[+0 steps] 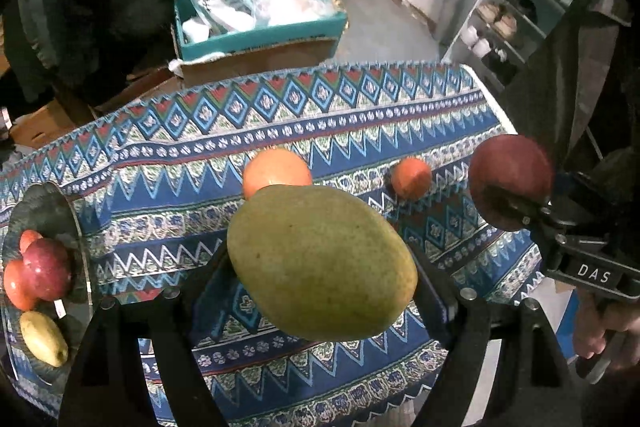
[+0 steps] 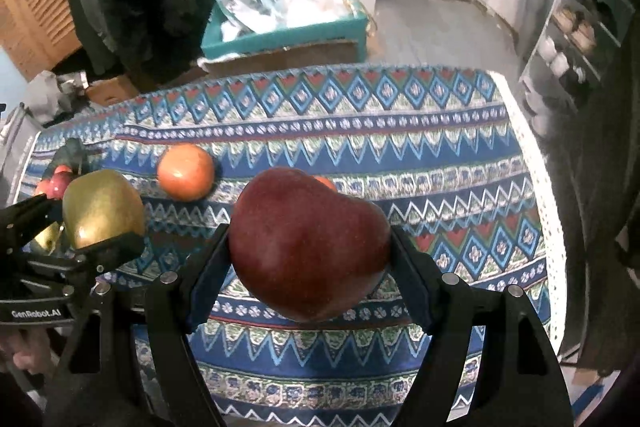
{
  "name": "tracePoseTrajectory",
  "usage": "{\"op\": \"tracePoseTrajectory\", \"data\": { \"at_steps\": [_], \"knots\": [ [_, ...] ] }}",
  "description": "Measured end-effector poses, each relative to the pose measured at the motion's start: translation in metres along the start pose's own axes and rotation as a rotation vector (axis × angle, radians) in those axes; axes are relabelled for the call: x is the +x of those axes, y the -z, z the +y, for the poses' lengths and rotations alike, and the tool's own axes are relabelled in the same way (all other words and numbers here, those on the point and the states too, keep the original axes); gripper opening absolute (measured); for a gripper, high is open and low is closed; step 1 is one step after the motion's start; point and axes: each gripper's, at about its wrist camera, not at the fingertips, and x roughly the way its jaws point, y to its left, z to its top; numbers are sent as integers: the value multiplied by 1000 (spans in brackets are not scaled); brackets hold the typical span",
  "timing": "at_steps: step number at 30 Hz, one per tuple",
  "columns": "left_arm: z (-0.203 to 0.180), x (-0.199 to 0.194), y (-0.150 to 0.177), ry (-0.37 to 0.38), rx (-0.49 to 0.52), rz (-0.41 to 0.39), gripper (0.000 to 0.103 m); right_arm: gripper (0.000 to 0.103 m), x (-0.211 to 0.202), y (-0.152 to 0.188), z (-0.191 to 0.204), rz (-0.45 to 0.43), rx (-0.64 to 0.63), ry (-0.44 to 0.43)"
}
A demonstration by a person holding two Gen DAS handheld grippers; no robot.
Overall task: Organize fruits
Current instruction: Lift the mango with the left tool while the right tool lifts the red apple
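My left gripper (image 1: 320, 267) is shut on a large green mango (image 1: 320, 263) and holds it above the patterned tablecloth (image 1: 360, 119). My right gripper (image 2: 308, 251) is shut on a dark red apple (image 2: 308, 243), also off the cloth. The apple (image 1: 510, 181) shows at the right of the left wrist view; the mango (image 2: 102, 209) shows at the left of the right wrist view. A big orange (image 1: 276, 173) and a small orange (image 1: 411, 178) lie on the cloth beyond the mango. A glass plate (image 1: 52, 211) at the left edge holds a red apple (image 1: 47, 269), orange fruits and a small yellow-green mango (image 1: 43, 338).
A teal box (image 1: 260, 39) with white bags sits on cardboard boxes behind the table. A shoe rack (image 1: 516, 7) stands at the far right. The table's right edge (image 2: 532, 163) has white trim. A dark coat hangs at the right.
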Motion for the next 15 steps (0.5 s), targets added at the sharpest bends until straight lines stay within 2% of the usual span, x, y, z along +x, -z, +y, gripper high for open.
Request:
{"op": "tracePoseTrajectory", "data": {
  "at_steps": [15],
  "knots": [
    [10, -66, -5, -7, -1, -140, 83, 76, -47, -22, 30, -123, -44, -59]
  ]
}}
